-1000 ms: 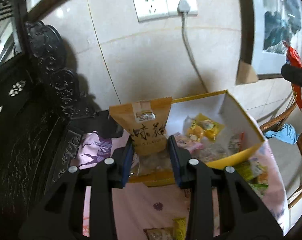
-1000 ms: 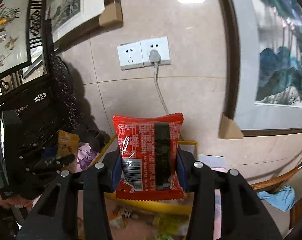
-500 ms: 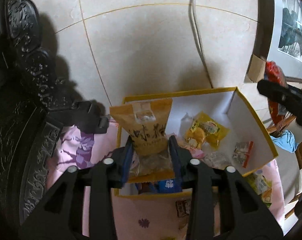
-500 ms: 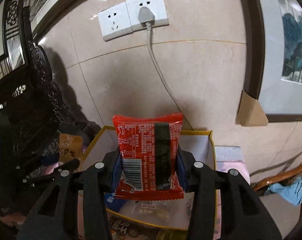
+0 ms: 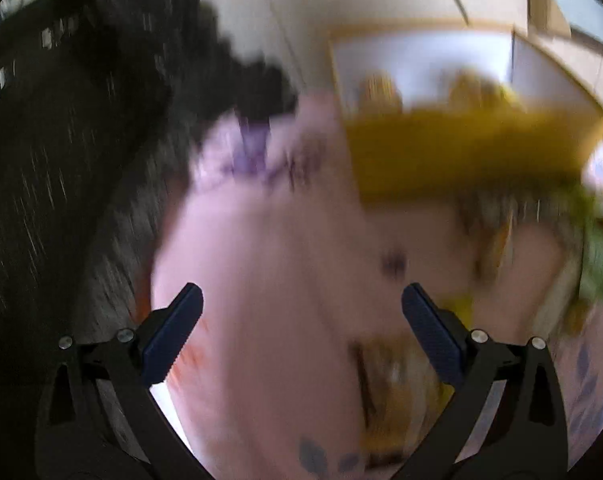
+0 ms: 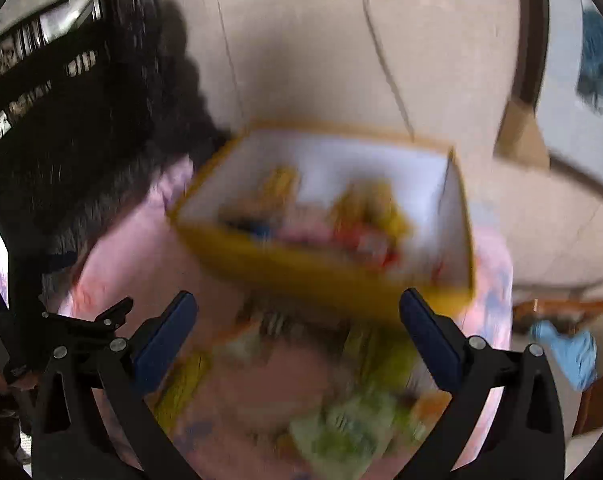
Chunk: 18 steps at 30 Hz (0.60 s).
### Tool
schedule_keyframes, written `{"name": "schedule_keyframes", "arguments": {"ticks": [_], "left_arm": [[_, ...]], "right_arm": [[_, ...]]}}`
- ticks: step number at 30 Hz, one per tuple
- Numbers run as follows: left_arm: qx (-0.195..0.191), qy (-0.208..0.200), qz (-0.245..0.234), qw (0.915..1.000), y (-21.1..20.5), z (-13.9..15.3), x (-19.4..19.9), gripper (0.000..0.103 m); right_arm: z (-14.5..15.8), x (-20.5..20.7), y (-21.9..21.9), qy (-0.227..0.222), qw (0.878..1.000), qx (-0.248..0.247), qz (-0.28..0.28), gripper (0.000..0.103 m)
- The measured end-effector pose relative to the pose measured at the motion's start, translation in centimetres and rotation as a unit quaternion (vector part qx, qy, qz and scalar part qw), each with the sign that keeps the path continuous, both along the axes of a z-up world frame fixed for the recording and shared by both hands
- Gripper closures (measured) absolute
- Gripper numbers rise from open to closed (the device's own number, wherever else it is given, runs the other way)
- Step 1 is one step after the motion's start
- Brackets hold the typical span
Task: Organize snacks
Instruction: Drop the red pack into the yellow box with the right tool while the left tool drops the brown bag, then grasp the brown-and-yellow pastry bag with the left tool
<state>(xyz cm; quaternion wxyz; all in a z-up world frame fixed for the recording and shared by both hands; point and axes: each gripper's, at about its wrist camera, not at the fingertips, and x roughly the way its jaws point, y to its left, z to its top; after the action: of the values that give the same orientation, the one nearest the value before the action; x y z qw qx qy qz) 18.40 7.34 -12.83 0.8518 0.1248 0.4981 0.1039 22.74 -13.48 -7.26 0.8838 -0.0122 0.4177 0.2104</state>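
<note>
Inside the yellow box (image 6: pixel 341 276) on pink cloth (image 6: pixel 141 256) lie blurred snack packets (image 6: pixel 365 216).

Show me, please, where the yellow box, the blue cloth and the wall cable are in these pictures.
yellow box (image 6: pixel 325 276), right wrist view, on its yellow front wall.
blue cloth (image 6: pixel 569 350), right wrist view, on the middle of the crumpled fabric.
wall cable (image 6: pixel 385 60), right wrist view, on its run down the tiled wall.

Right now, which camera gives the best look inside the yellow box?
The right wrist view. It looks down into the yellow box, showing the white inner walls and blurred snack packets on its floor. The left wrist view shows the box off to the upper right, more smeared, mostly its yellow front wall, with only the packet tops showing.
</note>
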Motion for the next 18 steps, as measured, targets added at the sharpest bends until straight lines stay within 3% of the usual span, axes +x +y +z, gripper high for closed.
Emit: {"name": "schedule_keyframes", "arguments": {"ticks": [3, 9, 13, 15, 17, 18], "left_arm": [[0.001, 0.054, 0.001, 0.9986, 0.5, -3.5, -2.1, 0.002], [-0.035, 0.033, 0.002, 0.9988, 0.4, -3.3, -3.5, 0.002], [-0.074, 0.019, -0.023, 0.9968, -0.9, -2.6, -3.7, 0.002], [-0.057, 0.017, -0.037, 0.9976, -1.9, -3.3, -3.7, 0.002], [-0.008, 0.053, -0.028, 0.9982, -2.5, -5.2, -3.2, 0.002], [-0.020, 0.044, -0.033, 0.9983, -2.4, -5.4, -3.3, 0.002]], "right_arm": [[-2.6, -1.8, -0.3, 0.056, 0.998, 0.009, -0.003, 0.001], [-3.7, -3.3, -2.7, 0.087, 0.995, -0.005, -0.049, 0.001], [-3.8, -3.8, -4.5, 0.093, 0.993, 0.005, -0.076, 0.001], [-3.8, -4.1, -5.1, 0.091, 0.992, 0.006, -0.085, 0.001], [-4.0, -4.3, -5.5, 0.095, 0.991, 0.002, -0.090, 0.001], [-4.1, -4.4, -5.6, 0.095, 0.991, 0.003, -0.091, 0.001]]}}
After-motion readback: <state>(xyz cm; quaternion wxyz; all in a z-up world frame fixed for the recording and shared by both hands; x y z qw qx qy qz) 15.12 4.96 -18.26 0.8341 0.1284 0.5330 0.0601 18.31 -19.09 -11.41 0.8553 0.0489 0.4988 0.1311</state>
